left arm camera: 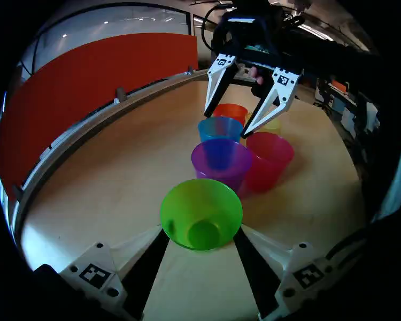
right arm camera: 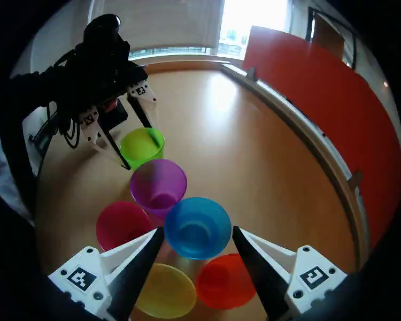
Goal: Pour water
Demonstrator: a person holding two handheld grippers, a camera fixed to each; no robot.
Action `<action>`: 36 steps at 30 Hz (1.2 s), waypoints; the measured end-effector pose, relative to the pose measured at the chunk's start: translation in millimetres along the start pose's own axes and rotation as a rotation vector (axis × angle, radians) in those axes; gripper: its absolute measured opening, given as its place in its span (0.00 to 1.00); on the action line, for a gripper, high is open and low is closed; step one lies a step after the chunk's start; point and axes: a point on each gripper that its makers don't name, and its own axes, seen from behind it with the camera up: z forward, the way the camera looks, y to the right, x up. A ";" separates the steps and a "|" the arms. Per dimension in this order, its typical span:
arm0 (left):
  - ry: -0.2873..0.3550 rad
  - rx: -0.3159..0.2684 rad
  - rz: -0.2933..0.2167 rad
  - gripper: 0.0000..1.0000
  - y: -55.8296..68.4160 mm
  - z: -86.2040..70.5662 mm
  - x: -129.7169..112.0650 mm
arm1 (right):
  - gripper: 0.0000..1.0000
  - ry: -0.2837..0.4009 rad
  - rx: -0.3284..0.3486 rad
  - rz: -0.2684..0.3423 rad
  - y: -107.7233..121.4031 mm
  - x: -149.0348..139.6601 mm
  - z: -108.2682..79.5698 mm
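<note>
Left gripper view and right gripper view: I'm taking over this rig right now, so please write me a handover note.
Left claw: fingers on either side of the translucent green plastic cup; I cannot tell if they press it.
Right claw: likewise around the translucent blue plastic cup.
Both cups are upright on the wooden table, clustered with a purple cup, pink cup, yellow cup and orange cup.
Done: each claw lined up on a cup.
Left: lifting and pouring; I can make out no water.
</note>
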 end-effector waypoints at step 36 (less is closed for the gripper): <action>0.015 -0.004 0.000 0.81 0.1 -0.8 0.5 | 0.95 -0.023 -0.006 0.016 0.3 -4.1 22.8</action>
